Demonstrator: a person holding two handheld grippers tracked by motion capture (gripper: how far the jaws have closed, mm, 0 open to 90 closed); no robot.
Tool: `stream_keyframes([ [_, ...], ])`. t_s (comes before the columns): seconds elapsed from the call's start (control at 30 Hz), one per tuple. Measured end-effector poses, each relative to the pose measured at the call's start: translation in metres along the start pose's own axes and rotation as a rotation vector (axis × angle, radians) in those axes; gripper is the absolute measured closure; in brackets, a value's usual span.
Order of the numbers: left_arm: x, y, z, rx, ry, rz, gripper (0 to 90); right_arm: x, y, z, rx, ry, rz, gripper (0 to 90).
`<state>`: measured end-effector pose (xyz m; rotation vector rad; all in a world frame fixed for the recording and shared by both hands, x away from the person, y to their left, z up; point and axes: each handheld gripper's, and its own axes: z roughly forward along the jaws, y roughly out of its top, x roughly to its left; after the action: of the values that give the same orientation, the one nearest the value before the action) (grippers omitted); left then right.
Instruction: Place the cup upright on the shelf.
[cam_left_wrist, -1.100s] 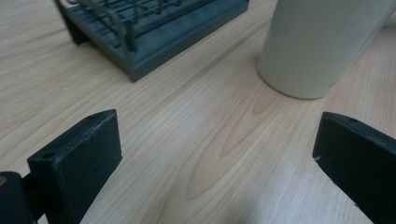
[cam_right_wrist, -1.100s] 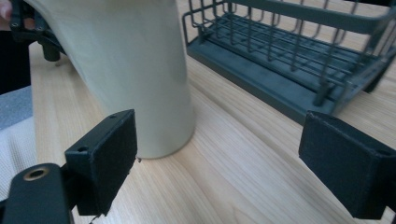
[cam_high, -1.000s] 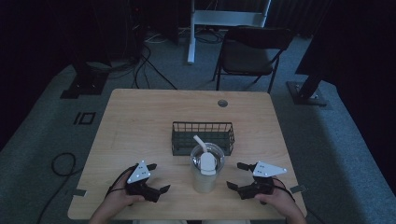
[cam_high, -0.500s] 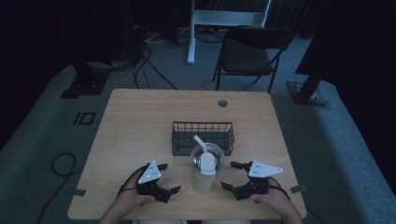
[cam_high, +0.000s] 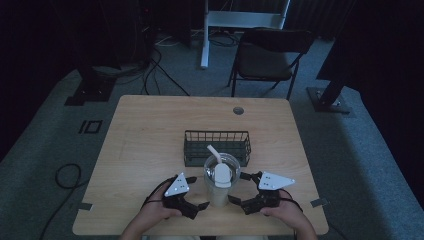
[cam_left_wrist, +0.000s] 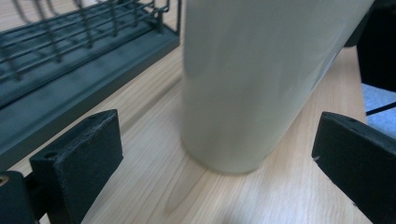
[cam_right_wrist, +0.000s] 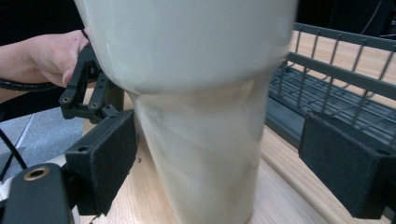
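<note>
Cream-white, tall tapered plastic cup (cam_high: 220, 187) with a clear rim and a white straw-like piece stands upright near the front edge of the pale wooden desk (cam_high: 145, 135), just in front of a dark wire basket (cam_high: 216, 145). Left tool (cam_high: 192, 202) and right tool (cam_high: 243, 202) flank it, both with jaws spread wide, not touching the wall. Cup looks light, smooth, likely slippery and easy to dent or tip; contents cannot be told. Best hold seems low on the narrower body, squeezed gently, kept upright.
</note>
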<state>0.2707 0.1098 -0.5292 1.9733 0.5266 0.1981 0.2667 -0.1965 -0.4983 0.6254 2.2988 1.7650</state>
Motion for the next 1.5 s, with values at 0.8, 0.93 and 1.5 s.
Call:
stream_keyframes([
  [0.8, -0.008, 0.009, 0.033, -0.009, -0.055, 0.031, 11.7, 0.005, 0.001, 0.024, -0.038, 0.038, -0.020, 10.2],
  [0.93, -0.008, 0.012, 0.038, -0.005, -0.050, 0.051, 11.0, 0.005, 0.002, 0.028, -0.039, 0.038, -0.040, 8.9],
  [1.5, -0.008, 0.014, 0.041, -0.023, -0.049, 0.131, 11.4, 0.006, 0.002, 0.046, -0.057, 0.020, -0.080, 8.1],
])
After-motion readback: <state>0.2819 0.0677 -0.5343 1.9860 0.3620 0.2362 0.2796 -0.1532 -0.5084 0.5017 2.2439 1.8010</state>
